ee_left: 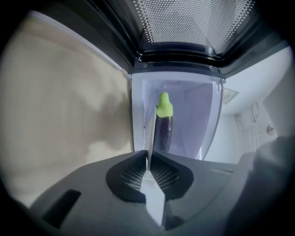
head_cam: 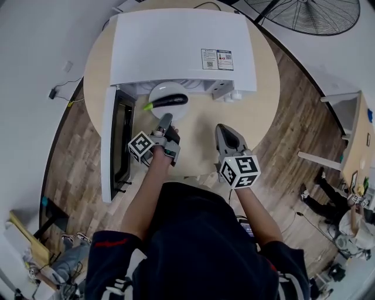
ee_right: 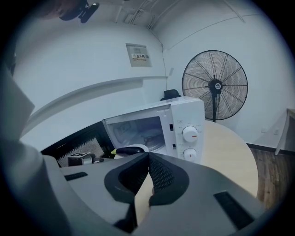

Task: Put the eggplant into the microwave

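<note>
Round wooden table (head_cam: 275, 117) is bearing the open microwave (head_cam: 181, 47). Left gripper (head_cam: 166, 122) is pinching the plate (head_cam: 170, 89) by its rim. The eggplant (head_cam: 170, 101) is probably light, glossy and roll-prone, so mid-body grips best. Right gripper (head_cam: 227, 133) is idling, jaws pressed together, empty.

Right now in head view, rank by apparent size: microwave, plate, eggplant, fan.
1. microwave
2. fan, but the frame edge cuts it off and it stands farther from the camera, so this rank is unsure
3. plate
4. eggplant, lying on the plate
</note>
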Demonstrator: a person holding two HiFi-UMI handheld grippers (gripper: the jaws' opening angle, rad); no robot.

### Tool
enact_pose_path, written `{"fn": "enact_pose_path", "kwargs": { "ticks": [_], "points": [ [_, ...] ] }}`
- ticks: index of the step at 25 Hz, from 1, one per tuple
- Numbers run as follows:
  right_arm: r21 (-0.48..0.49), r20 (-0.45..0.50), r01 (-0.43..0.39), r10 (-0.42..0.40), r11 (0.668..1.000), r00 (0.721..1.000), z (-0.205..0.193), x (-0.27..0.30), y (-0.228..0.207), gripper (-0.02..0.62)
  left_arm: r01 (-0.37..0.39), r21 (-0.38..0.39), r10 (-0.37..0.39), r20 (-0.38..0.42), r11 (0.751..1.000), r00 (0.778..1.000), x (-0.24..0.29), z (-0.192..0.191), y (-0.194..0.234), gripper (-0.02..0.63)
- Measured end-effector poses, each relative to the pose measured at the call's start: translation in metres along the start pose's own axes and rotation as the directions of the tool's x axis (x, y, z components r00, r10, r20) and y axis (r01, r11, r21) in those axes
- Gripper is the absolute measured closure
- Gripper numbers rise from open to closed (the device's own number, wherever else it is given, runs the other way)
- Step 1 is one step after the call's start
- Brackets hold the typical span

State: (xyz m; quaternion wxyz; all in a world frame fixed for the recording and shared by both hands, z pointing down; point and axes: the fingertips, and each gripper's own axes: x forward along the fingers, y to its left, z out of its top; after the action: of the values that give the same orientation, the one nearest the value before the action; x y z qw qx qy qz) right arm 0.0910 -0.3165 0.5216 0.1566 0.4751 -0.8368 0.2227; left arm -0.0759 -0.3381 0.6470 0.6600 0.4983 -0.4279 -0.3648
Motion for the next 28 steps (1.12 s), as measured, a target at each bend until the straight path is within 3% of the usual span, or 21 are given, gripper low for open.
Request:
{"fn": "enact_pose_path", "kwargs": {
  "ticks": [10,28],
  "points": [
    [0.006,-0.029,0.023,-0.023,1.000,0.999,-0.008,0.011,0.005,0.583,-0.002,-0.023,0.002,-0.003,1.000,1.000,0.014,0.016,0.007,0.578],
    [0.015,-0.037,0.066,-0.065,0.998,0.997,-0.009,0.020,0.012,0.583,-0.001,0.012,0.001,-0.042,1.000,0.999,0.055,0.033,0.002,0.580]
  ]
}}
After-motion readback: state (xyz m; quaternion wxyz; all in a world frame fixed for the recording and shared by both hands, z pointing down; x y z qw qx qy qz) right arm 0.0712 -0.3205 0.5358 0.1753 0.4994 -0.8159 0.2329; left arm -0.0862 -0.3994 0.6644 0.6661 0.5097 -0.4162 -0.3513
